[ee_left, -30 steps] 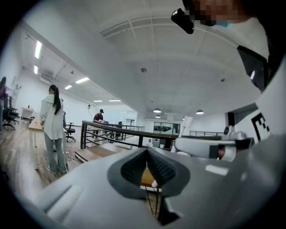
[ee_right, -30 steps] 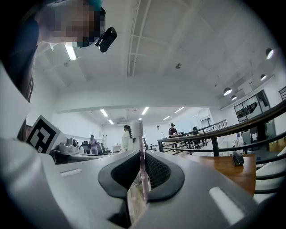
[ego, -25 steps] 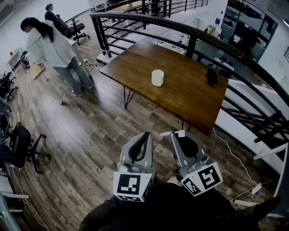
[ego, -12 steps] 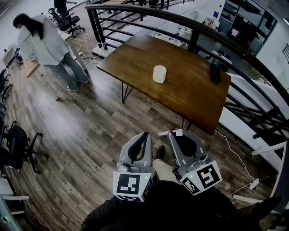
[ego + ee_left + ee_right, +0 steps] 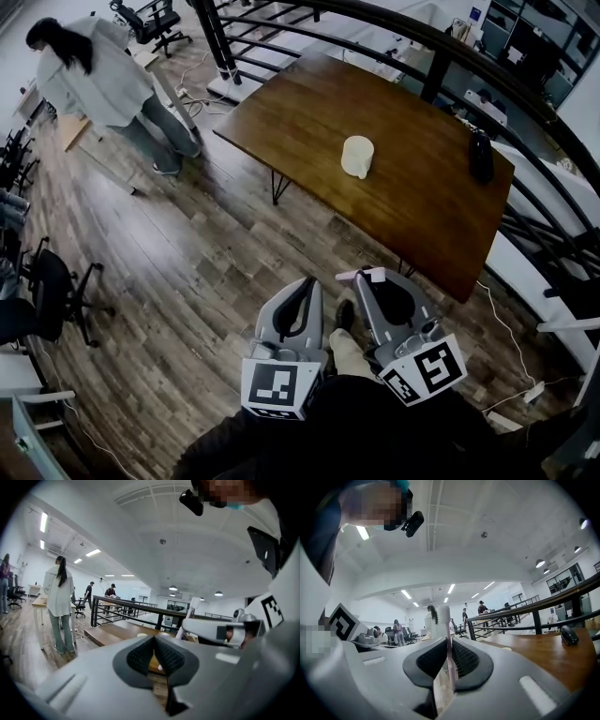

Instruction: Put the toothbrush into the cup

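Well short of the bench (image 5: pixel 300 103), over the plank floor (image 5: pixel 206 272), I hold both grippers side by side, pointed toward the bench's near corner. My right gripper (image 5: pixel 367 284) is clamped on the toothbrush (image 5: pixel 362 275): in the right gripper view the pale handle stands upright between the ribbed pads (image 5: pixel 464 658), pinched on both sides, with the white head rising above the jaw tips. In the head view that head shows as a pinkish-white tab at the front of the gripper. My left gripper (image 5: pixel 307 283) carries nothing; the left gripper view shows its pads (image 5: pixel 171 657) meeting at the tips with nothing between them.

The cup (image 5: pixel 357 157), white and upright, stands alone near the middle of the dark wooden bench, well apart from both grippers. A small black object (image 5: pixel 481 156) lies close to the bench's far right edge, beside the black railing (image 5: pixel 441 47). Beyond the bench's left corner a person in a pale top (image 5: pixel 98 80) stands on the floor, bent forward, and a black office chair (image 5: pixel 47 291) sits at the frame's left side.
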`<state>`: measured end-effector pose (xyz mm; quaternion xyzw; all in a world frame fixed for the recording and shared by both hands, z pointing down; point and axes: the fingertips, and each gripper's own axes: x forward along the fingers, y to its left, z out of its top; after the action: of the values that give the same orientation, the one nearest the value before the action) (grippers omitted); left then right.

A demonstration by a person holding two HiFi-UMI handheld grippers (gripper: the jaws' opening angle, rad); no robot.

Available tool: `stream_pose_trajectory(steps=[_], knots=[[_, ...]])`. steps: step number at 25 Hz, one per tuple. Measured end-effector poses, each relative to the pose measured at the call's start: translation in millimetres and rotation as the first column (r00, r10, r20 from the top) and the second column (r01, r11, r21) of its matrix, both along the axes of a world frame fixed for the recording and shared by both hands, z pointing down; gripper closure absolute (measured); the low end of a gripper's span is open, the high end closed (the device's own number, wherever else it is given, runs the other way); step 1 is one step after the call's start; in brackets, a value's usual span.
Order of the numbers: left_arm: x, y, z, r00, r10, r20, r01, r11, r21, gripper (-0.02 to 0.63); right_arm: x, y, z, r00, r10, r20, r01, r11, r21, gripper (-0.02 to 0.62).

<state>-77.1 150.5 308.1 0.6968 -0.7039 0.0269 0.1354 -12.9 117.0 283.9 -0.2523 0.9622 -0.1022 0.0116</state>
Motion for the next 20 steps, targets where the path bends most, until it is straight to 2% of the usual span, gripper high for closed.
stream_pose_trajectory(steps=[4,10,17,20], knots=[[-18,-49,-15,1.000,-0.011,0.026,0.010,1.000,0.027,0.597,-15,-47,-13,1.000,-0.009,0.017,0.009,1.000,0.021,0.561],[-16,-114,-40,0.998,0.009,0.064,-0.015,0.996,0.088,0.598,-19,-107,-40,0.998,-0.020,0.058,0.014,0.995,0.100,0.561],[-21,-159,-54,0.995,0.003,0.098,-0.017,0.989,0.149,0.597,-17,-154,-51,0.996,-0.007,0.085,-0.005,0.990,0.140,0.561],[-29,-173,-55,0.996,-0.006,0.087,-0.008,0.987,0.159,0.598,-20,-171,-51,0.997,0.005,0.080,-0.017,0.989,0.146,0.561]])
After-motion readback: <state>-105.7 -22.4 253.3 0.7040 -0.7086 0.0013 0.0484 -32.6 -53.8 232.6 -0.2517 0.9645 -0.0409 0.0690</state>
